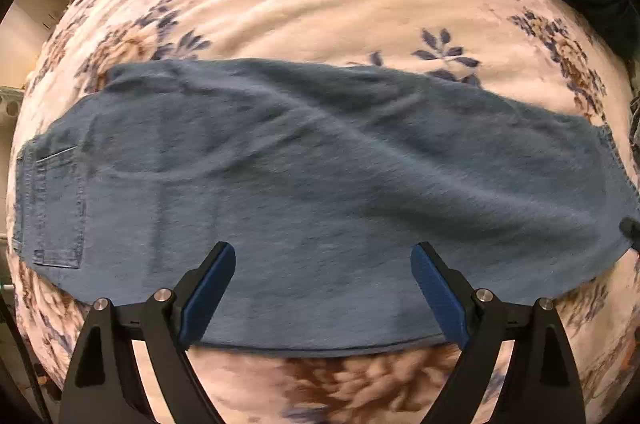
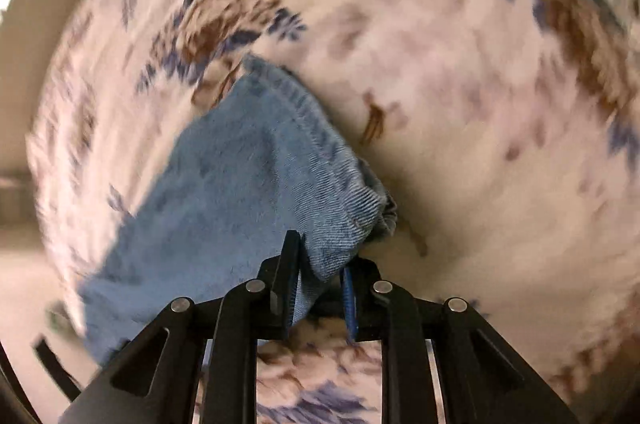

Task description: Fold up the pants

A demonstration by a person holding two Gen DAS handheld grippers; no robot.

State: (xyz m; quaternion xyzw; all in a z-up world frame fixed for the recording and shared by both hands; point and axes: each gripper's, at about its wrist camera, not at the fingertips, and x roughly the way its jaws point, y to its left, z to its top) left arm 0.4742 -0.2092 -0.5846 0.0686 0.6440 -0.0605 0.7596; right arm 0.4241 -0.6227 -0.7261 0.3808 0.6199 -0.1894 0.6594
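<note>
- Soft, even indoor light is falling on both views; no glare is showing anywhere.
- Motion blur is smearing the floral blanket (image 2: 460,103) all around the jaws in the right wrist view; only the denim hem (image 2: 320,159) just ahead of the jaws is staying fairly sharp.
- Milder blur is softening the pants (image 1: 320,163) beyond the jaws in the left wrist view.
- Fisheye distortion is bulging each scene, and dark vignetting is closing in the corners.
</note>
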